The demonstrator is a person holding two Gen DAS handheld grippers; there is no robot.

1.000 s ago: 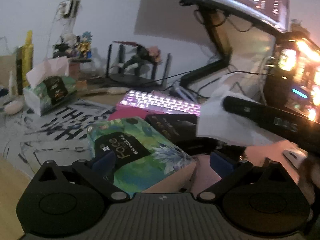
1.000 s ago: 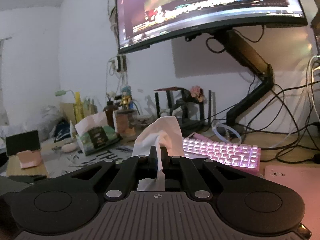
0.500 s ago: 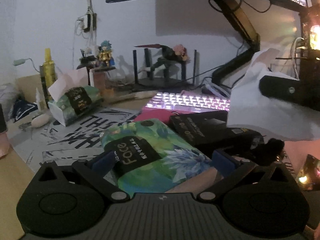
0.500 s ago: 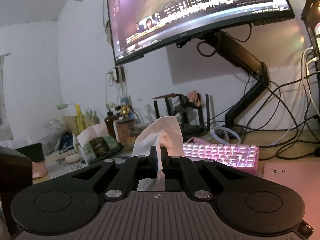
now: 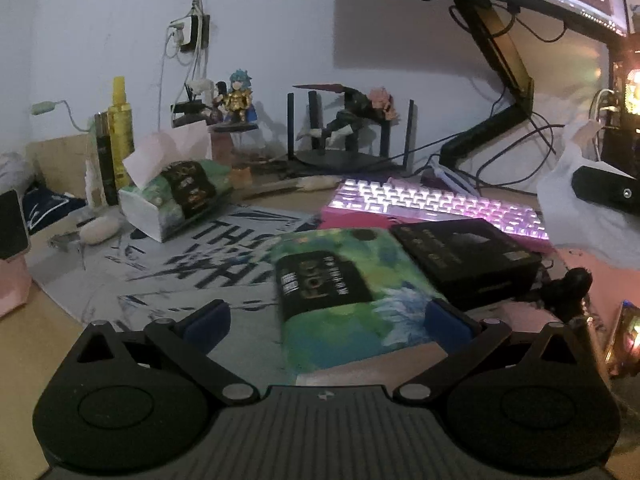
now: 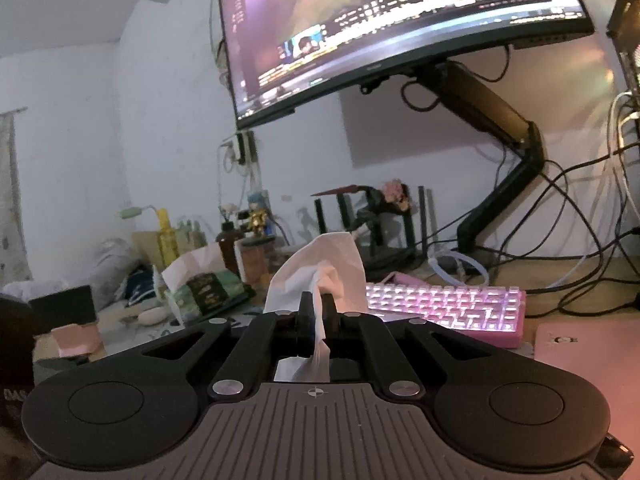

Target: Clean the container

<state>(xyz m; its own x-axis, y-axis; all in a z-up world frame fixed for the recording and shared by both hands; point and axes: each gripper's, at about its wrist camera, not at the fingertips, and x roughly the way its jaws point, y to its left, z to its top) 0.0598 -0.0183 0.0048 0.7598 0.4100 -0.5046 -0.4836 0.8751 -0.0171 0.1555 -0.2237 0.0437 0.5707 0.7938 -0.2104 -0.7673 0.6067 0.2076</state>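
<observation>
Item: white tissue (image 6: 320, 276), crumpled, thin and creased. Pinched between the fingers of the right claw (image 6: 316, 312), which are closed down to the thickness of the paper. The larger bunch fans up ahead of the fingertips; a narrow tail hangs back between the fingers toward the claw body. In the left wrist view the same tissue (image 5: 576, 216) shows far to the right of the left claw, draped around a black finger (image 5: 604, 190) and raised above the table.

Item: green flower-printed tissue pack (image 5: 344, 296) with a black label, lying flat on the table. It sits between the spread fingers of the left claw (image 5: 328, 322), nearer the right blue pad (image 5: 444, 320); whether that pad touches it cannot be told. The left blue pad (image 5: 208, 320) stands clear of it, over the printed mat (image 5: 180, 276). Left claw wide open, gripping nothing.

Item: black box (image 5: 464, 256), just ahead-right of the pack, its near corner beside the pack's far edge.

Item: lit pink keyboard (image 5: 436, 204), beyond the box; in the right wrist view the keyboard (image 6: 444, 308) lies ahead-right of the right claw.

Item: second tissue pack (image 5: 176, 196), opened, a sheet standing up, ahead-left of the left claw and well apart.

Open room: bare mat to the left of the green pack; wooden table edge (image 5: 36, 340) at the left claw's near left. Monitor (image 6: 384, 20) overhangs the right claw.
</observation>
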